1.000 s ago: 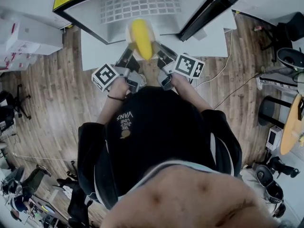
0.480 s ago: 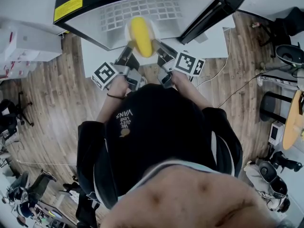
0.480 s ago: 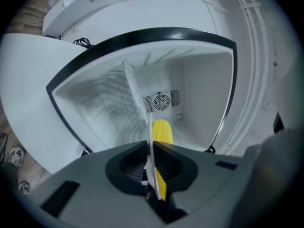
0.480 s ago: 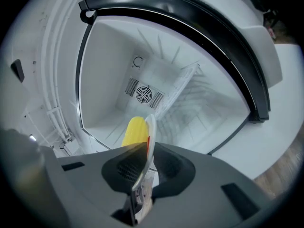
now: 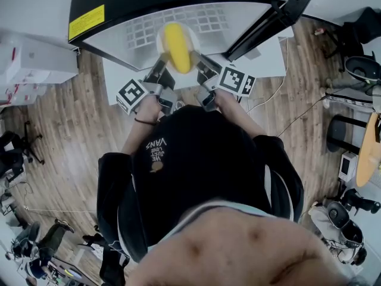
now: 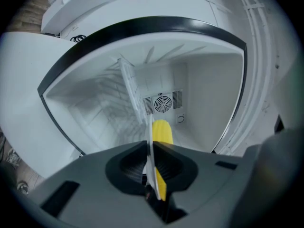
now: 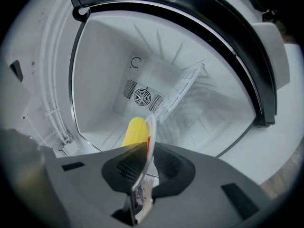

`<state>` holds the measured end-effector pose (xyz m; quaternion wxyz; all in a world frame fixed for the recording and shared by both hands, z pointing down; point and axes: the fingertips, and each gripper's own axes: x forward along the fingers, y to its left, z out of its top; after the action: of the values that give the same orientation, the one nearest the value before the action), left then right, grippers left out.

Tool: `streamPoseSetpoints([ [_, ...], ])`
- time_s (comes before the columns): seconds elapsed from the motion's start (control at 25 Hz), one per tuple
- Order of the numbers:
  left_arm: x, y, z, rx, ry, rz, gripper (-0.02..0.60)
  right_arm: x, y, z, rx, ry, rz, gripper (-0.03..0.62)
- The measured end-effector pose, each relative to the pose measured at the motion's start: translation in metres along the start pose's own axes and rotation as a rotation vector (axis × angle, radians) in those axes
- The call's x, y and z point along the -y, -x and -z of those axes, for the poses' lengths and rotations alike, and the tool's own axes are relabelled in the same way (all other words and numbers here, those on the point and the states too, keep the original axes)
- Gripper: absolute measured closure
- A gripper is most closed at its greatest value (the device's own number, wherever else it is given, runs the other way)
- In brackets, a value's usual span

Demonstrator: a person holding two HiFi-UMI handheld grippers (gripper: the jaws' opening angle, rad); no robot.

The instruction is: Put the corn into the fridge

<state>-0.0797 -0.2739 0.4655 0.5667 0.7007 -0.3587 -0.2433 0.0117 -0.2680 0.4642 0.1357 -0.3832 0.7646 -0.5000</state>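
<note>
Pers. on my feed wears a black long-sleeve top. I see white print on the back near the collar (upside down from the head cam), w/ a small orange-ish logo beside it. Pale strip along the right sleeve. Thin dark band on the left wrist. Left gripper and right gripper are dark grey. Each has a white cube w/ black square markers: left cube, right cube. In both gripper views I see matte grey plastic housing w/ a darker ribbed recess at the jaws.
</note>
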Motion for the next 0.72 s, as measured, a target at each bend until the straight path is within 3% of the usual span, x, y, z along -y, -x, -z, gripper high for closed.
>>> streamPoseSetpoints([
  [0.72,-0.005,-0.011,-0.013,0.036,0.070,0.012,0.548,0.004,-0.015,-0.010,-0.009,-0.005,-0.001,0.557],
])
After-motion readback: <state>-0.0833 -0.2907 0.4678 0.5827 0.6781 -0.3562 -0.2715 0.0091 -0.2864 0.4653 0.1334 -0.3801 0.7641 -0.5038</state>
